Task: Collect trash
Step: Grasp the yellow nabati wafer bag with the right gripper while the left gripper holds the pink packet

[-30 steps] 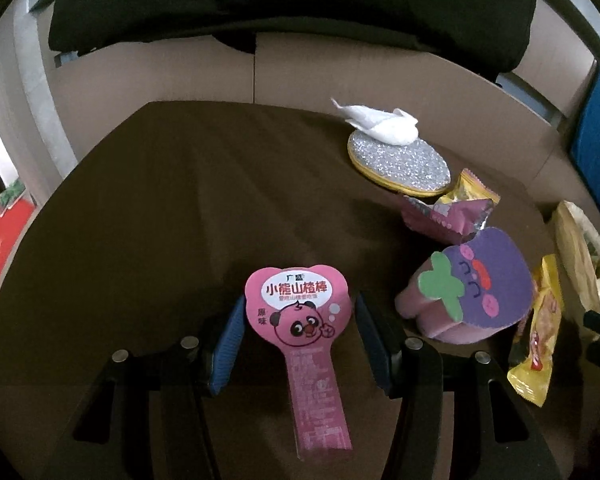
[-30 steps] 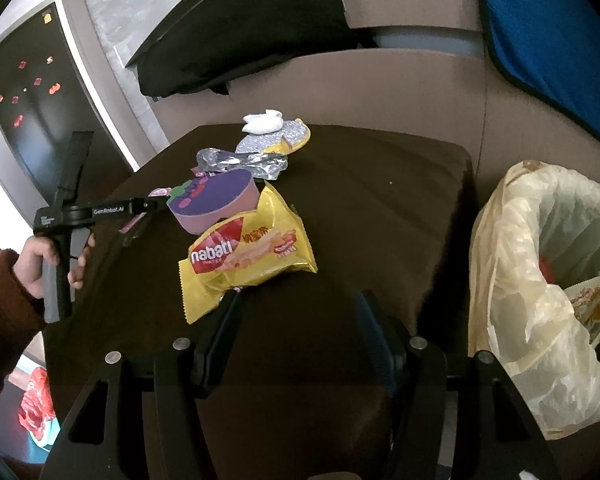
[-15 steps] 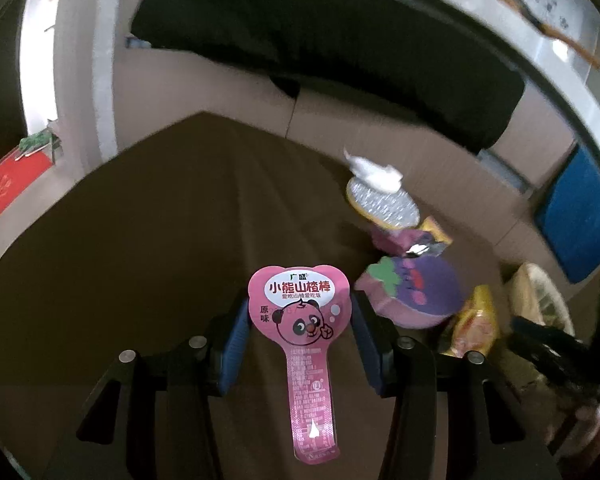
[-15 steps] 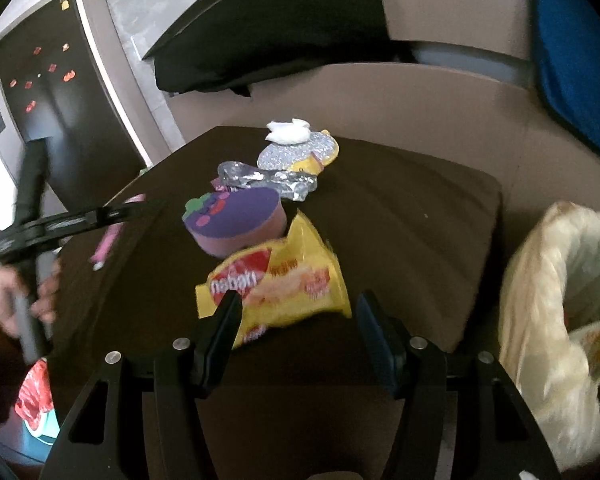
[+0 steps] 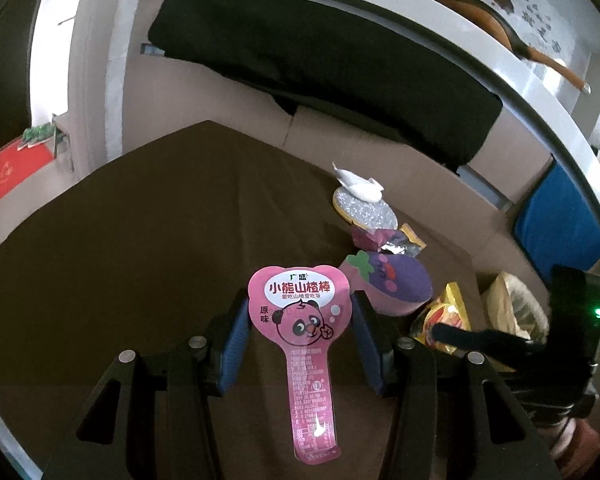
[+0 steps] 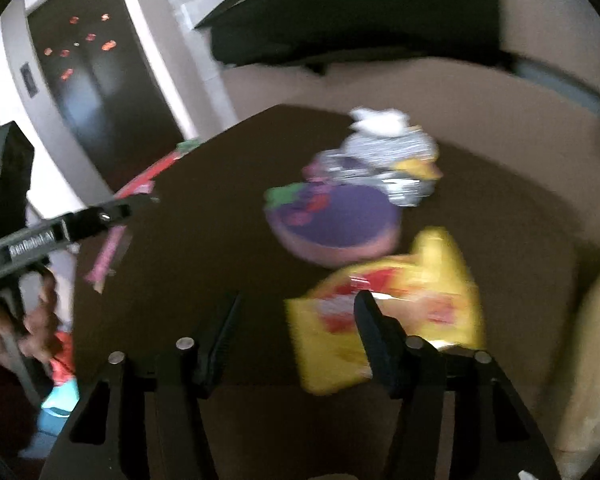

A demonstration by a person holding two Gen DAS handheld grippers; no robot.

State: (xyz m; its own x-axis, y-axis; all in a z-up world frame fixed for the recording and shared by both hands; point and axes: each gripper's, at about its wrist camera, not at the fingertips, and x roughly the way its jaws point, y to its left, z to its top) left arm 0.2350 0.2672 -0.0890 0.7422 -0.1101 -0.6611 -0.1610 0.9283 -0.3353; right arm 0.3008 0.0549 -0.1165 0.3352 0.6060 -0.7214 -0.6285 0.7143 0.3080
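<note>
Your left jaws (image 5: 300, 340) are pinching the pink bear wrapper (image 5: 302, 320) across its heart-shaped head, one blue pad on each side, with the long printed tail hanging back toward the camera between the fingers; your right jaws (image 6: 296, 332) are spread with nothing between them, though the right finger overlaps the near edge of the yellow snack packet (image 6: 400, 304) in a blurred picture, so you cannot tell whether it touches. The only container is the trash bag (image 5: 512, 308), seen in the left wrist view well to the right of your left jaws and beyond the other gripper's dark body; its mouth is open, but what lies inside cannot be made out. In the right wrist view only a pale strip of that bag (image 6: 592, 344) shows at the right edge, just right of the right finger. Ahead and to the right of your left jaws the brown worktop (image 5: 160, 220) carries the purple eggplant sponge (image 5: 392, 280), then a crumpled foil wrapper (image 5: 388, 240), then a silver glitter pad (image 5: 366, 210) with a white tissue (image 5: 358, 184) on it. The right wrist view shows what the left cannot: your left hand (image 6: 16, 324) on the gripper handle far to the left of the right jaws, the pink wrapper edge-on off the worktop, and a dark door (image 6: 100, 80) behind.
</note>
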